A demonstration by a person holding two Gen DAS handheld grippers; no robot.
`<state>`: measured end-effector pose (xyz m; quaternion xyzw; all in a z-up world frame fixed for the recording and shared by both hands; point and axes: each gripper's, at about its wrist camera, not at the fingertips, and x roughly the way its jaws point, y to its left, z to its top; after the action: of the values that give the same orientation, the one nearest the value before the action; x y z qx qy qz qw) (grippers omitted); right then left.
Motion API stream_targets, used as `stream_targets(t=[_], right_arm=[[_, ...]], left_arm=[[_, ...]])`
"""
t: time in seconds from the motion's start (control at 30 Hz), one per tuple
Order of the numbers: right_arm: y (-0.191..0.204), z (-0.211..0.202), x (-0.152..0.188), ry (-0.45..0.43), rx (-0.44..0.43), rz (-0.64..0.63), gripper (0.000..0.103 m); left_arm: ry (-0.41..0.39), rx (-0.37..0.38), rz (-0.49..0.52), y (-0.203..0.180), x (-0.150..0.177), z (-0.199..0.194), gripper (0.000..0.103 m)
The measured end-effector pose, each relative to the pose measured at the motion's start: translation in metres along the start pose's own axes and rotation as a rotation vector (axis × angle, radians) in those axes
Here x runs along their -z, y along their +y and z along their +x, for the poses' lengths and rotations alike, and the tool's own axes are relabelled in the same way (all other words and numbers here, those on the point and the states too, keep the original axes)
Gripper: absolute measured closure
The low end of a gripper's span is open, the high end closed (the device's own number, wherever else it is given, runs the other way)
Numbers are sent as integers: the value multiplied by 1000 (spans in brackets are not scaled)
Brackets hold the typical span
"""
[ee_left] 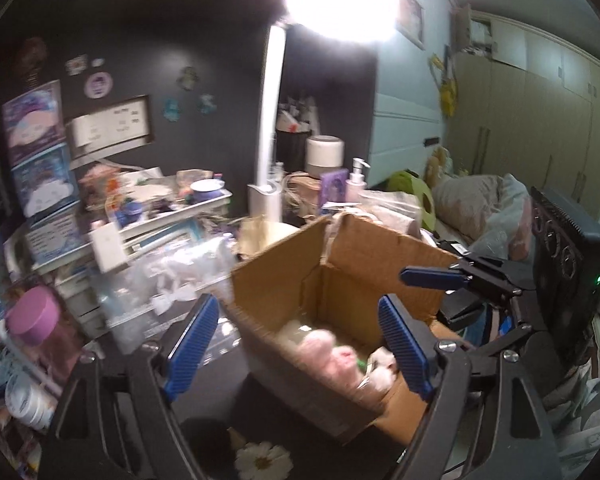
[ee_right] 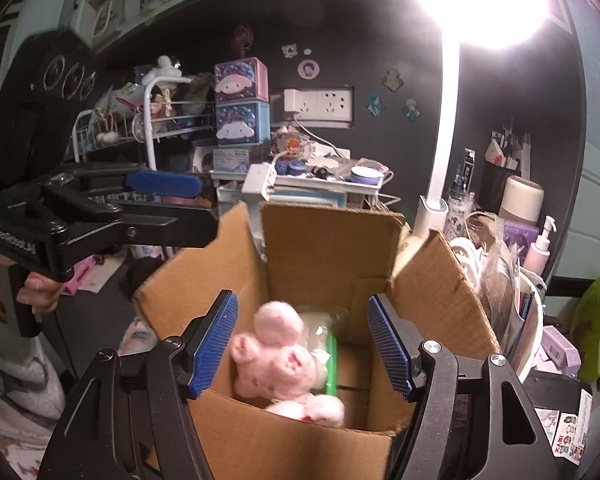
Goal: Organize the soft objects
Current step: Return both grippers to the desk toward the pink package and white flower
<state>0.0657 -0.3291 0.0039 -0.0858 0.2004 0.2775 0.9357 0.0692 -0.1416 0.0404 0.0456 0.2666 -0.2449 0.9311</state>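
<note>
An open cardboard box [ee_right: 324, 252] stands on the dark desk; it also shows in the left wrist view [ee_left: 340, 256]. A pink plush toy [ee_right: 274, 354] lies inside it on a clear bag with a green zip [ee_right: 331, 360], blurred; the pink plush [ee_left: 334, 356] also shows in the left wrist view. My right gripper [ee_right: 302, 346] is open and empty above the box's opening, with the plush between and below its blue pads. My left gripper [ee_left: 300, 346] is open and empty, just left of the box's near side. The left gripper also shows at the left of the right wrist view [ee_right: 162, 184].
A white lamp [ee_right: 444, 136] with a glaring head stands behind the box. Cluttered white shelves [ee_right: 300, 188] and storage drawers [ee_right: 242, 100] fill the back. A pink-lidded jar [ee_left: 40, 316] and clear plastic bins [ee_left: 160, 280] sit left. A daisy-shaped object [ee_left: 264, 460] lies on the desk.
</note>
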Motion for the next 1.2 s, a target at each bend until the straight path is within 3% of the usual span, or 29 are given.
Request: stream_targets(t=[0.37,0.6,0.67,0.83,1.0,1.1,1.2], right_arm=[[72,-18,-22,-120,-69,-91,39],[141,-8,-19,-100,-138,-198,41],[155,-2,-13,-77,-154,-224,52],[179,32,14,60,-191,-240,64],[168,78,55,196,-107,-180,64],[158,92,71,236,-90,-139,64],[157,99,79,228,-45,-176,64]], left_arm=[[-31,-142,-121,60,58,-58,23],[-11,-279,-198,95,113,-87,23],[0,-268,-225,102,127,-90,23],[49,-253,-272,106,163,-84,23],[106,-203,-300,97,186,-62,23],[135,-172,-306,89,192,-46,23],[146,-146,-310,81,191,-32,23]])
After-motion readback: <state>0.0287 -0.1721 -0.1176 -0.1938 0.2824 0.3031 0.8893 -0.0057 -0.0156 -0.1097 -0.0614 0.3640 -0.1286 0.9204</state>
